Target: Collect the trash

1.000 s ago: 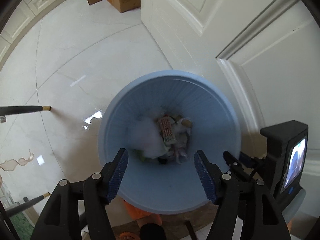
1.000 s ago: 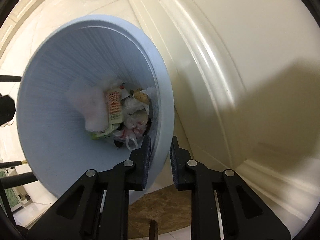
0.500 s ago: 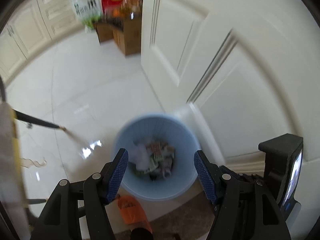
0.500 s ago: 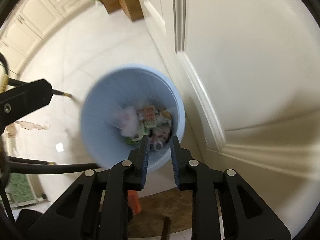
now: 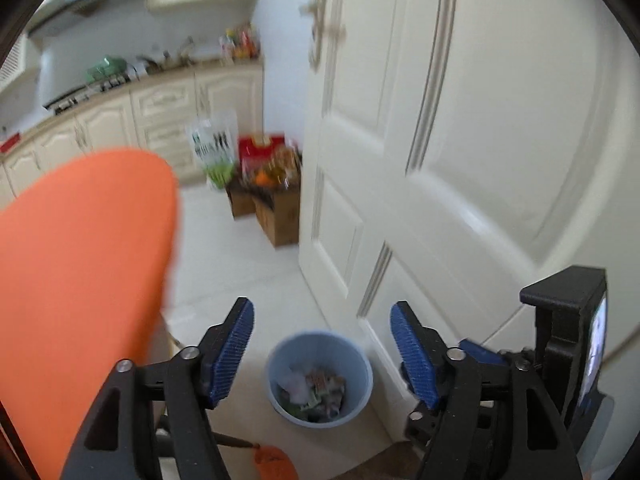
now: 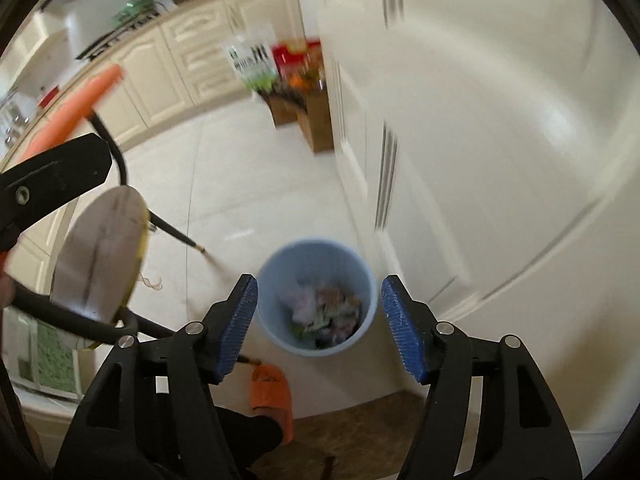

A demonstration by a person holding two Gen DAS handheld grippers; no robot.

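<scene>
A: Starting on the left, what do we have? An orange chair back (image 5: 80,272) fills that side of the left wrist view, and our left gripper (image 5: 322,350) hangs with its blue pads spread and nothing between them; its jaws have just been opening a little further.

B: And past it, in the middle, the blue bin (image 5: 319,378) stands on the pale floor (image 5: 240,272) just beside the white door (image 5: 480,160), with the wrappers and tissue (image 5: 310,390) lying inside. A second ago that bin filled both our views; now it looks small and far below, so we have pulled up and away from it.

A: And the right side?

B: The right gripper (image 6: 320,326) was nearly clenched at the bin's rim; its jaws have just been opening, and they now stand released and empty. We'd judge this drop finished, so we're free to look for more trash.
</scene>
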